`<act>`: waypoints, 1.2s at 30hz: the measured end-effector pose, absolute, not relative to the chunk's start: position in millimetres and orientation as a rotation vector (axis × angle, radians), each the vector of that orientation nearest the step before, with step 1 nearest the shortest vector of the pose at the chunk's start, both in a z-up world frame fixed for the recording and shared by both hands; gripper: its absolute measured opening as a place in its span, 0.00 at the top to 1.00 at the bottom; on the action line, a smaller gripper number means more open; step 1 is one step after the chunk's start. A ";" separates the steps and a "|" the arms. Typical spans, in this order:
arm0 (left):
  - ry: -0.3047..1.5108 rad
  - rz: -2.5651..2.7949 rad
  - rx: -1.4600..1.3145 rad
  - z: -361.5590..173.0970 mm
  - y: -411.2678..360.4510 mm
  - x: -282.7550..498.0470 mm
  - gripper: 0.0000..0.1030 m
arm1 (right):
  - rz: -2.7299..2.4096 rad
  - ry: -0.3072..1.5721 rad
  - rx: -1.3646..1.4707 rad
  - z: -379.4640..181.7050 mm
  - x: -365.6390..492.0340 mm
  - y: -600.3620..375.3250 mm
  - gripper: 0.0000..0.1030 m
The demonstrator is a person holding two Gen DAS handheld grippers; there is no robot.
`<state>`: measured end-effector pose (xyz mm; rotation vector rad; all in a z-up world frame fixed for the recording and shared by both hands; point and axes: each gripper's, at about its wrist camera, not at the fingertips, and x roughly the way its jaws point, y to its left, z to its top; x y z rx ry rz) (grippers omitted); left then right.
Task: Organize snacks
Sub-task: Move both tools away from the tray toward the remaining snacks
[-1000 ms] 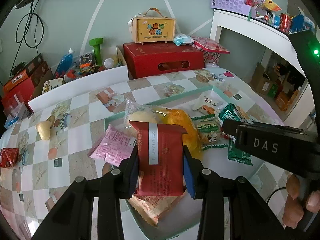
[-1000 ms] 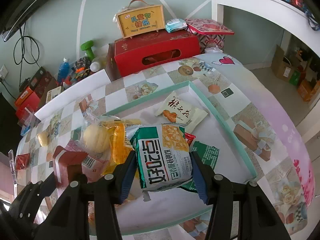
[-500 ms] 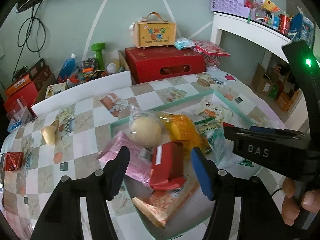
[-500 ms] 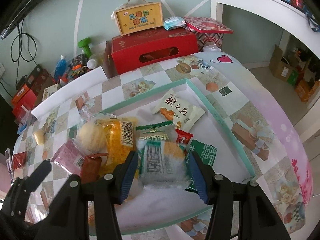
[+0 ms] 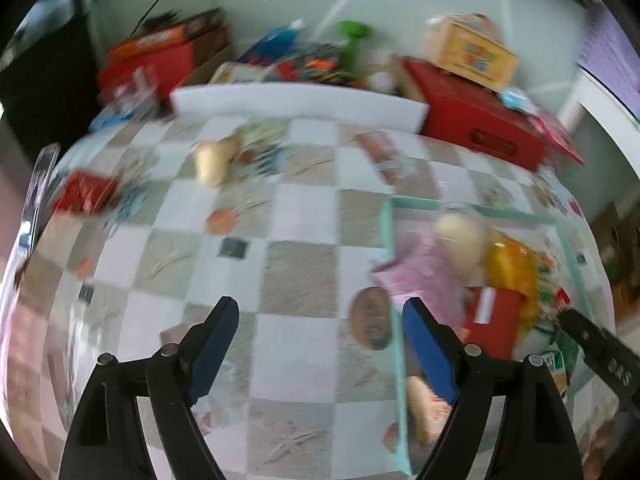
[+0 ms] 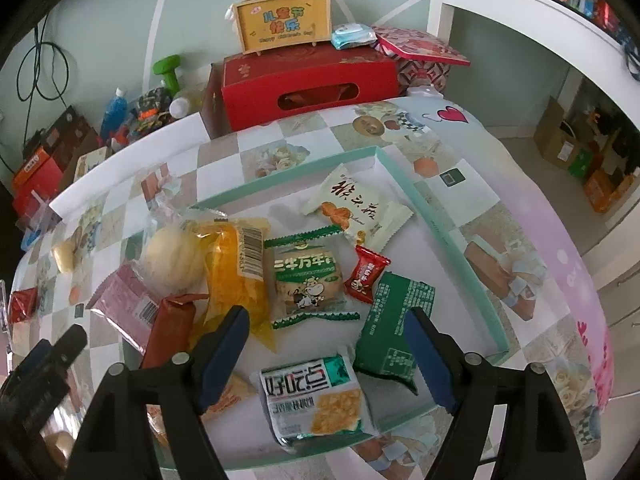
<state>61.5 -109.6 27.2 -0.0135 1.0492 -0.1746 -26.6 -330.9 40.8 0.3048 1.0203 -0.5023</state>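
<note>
Checkered tablecloth [image 6: 500, 216] bears a snack-filled tray [image 6: 440, 220]; both grippers' jaws just opened wide, empty

Glossy plastic snack wrappers [image 6: 312, 408]; glossy tablecloth [image 6: 520, 216].

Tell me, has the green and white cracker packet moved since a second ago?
Yes. The cracker packet dropped from the right tool onto the tray floor, near its front edge.

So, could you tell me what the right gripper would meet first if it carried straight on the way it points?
Probably the white-and-green cracker packet lying in the tray, just below the open right gripper. Depth is hard to judge.
</note>
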 end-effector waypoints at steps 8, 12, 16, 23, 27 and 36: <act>1.096 -0.084 -0.109 17.4 -76.0 71.6 0.08 | -0.448 1.014 0.246 44.4 -16.9 -305.3 0.20; 1.113 -0.046 -0.141 14.2 -63.7 72.7 0.07 | -0.404 1.006 0.215 46.5 -10.2 -287.3 0.18; 1.120 -0.027 -0.159 12.8 -55.8 72.9 0.05 | -0.375 0.999 0.183 48.4 -5.5 -272.4 0.17; 1.128 -0.023 -0.183 12.0 -45.4 72.2 0.05 | -0.335 0.995 0.155 48.8 -0.3 -254.9 0.16; 1.128 -0.007 -0.179 12.0 -39.4 71.9 0.05 | -0.325 0.984 0.142 49.2 1.0 -249.4 0.00; 1.137 0.005 -0.191 10.4 -25.2 71.9 0.05 | -0.319 0.992 0.134 46.4 4.6 -242.9 0.00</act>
